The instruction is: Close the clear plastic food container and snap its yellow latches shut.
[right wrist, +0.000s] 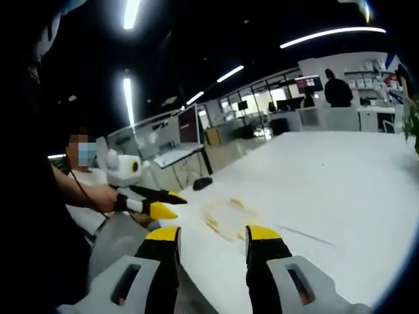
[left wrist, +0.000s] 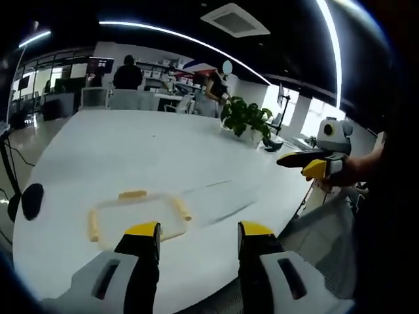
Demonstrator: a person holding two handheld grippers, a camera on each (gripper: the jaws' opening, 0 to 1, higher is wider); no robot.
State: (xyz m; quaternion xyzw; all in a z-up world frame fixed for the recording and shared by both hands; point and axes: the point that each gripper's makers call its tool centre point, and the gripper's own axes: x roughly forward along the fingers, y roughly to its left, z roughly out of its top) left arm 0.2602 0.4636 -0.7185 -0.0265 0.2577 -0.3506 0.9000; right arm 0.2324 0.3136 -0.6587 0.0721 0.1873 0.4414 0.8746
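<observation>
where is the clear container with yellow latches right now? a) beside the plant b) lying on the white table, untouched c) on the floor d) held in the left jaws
b: the container lies flat on the white table, ahead of the open left gripper, nothing gripping it.

Clear plastic container (left wrist: 136, 215) lies flat on the white desk (left wrist: 131, 150), lid on as far as can be told. Yellow latches (left wrist: 132, 195) on its far, left and right edges; whether they're snapped can't be told. Left gripper view: just ahead of the left jaw, near desk edge. Right gripper view: container (right wrist: 226, 217) ahead, between the jaws, untouched.
</observation>
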